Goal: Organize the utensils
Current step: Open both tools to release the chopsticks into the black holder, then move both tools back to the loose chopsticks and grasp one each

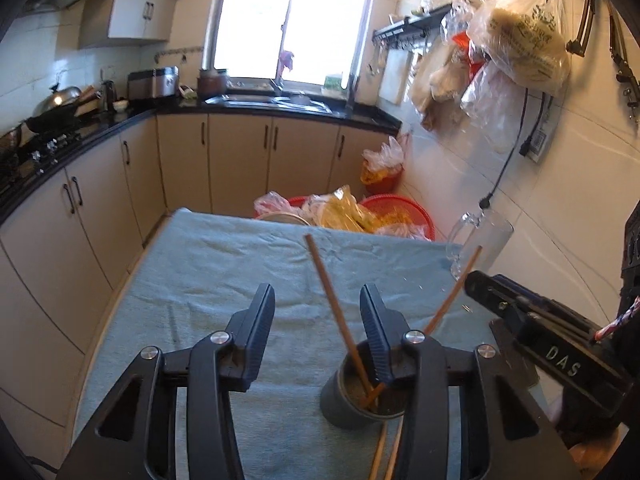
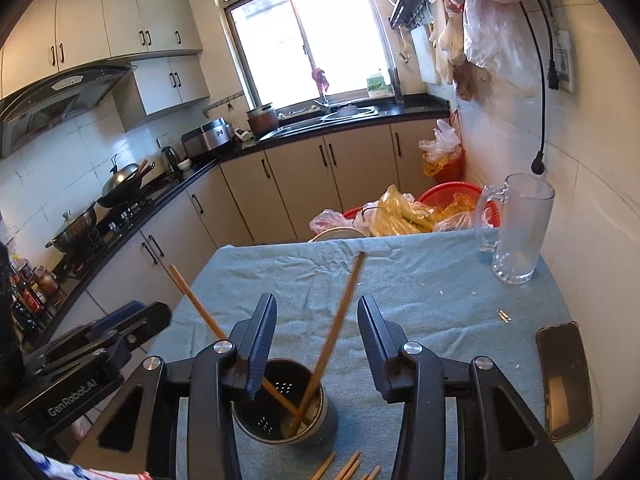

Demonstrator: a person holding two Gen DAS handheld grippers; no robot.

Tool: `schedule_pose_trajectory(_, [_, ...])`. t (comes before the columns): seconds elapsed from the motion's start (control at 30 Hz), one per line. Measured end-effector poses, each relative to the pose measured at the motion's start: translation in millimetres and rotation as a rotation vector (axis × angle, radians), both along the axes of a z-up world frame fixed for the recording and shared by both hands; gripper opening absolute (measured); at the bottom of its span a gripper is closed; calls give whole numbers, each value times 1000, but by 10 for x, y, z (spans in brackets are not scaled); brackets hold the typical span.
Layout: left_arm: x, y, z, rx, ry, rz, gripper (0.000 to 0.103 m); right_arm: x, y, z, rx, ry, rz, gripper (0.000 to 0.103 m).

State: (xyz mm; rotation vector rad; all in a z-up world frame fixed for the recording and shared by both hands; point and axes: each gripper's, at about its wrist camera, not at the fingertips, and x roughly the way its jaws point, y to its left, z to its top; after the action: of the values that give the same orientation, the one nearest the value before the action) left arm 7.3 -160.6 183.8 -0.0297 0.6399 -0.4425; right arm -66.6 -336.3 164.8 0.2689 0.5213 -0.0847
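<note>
A dark grey perforated utensil holder (image 2: pixel 316 416) stands on the blue cloth (image 2: pixel 420 292), just below both grippers. Two wooden chopsticks lean in it, crossing at the bottom. One chopstick (image 2: pixel 340 320) rises between the spread fingers of my right gripper (image 2: pixel 316 320), and neither pad touches it. The other chopstick (image 1: pixel 328 292) rises between the fingers of my left gripper (image 1: pixel 318 312), close to its right finger (image 1: pixel 374 320) but not pinched. Both grippers stand open. Several loose chopsticks (image 2: pixel 348 468) lie on the cloth in front of the holder (image 1: pixel 344 404).
An empty glass mug (image 2: pixel 516 228) stands at the far right corner of the table. A phone (image 2: pixel 564 376) lies near the right edge. Red basins with plastic bags (image 2: pixel 420 212) sit on the floor beyond the table. Cabinets and a counter (image 1: pixel 120 128) run along the left.
</note>
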Motion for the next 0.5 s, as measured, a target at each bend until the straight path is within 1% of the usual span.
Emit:
schedule_pose_trajectory(0.03, [-15,20,10,0,-1,3,44,-26,7,27,-3,-4,-3,49])
schedule_pose_trajectory(0.13, [-72,126,44,-12,4,18,51,-119,26,106,-15,-18,-14,51])
schedule_pose_trajectory(0.23, [-169,270,87,-21,-9,51,58,-246,39,182,-20,-34,-23,54])
schedule_pose_trajectory(0.3, [-228,342,108,-25,-18,66,64,-342,32,216,-23,-43,-31,56])
schedule_pose_trajectory(0.5, [-496,583,98,-12,-32,99,67,-692,-3,230,-28,-53,-59,62])
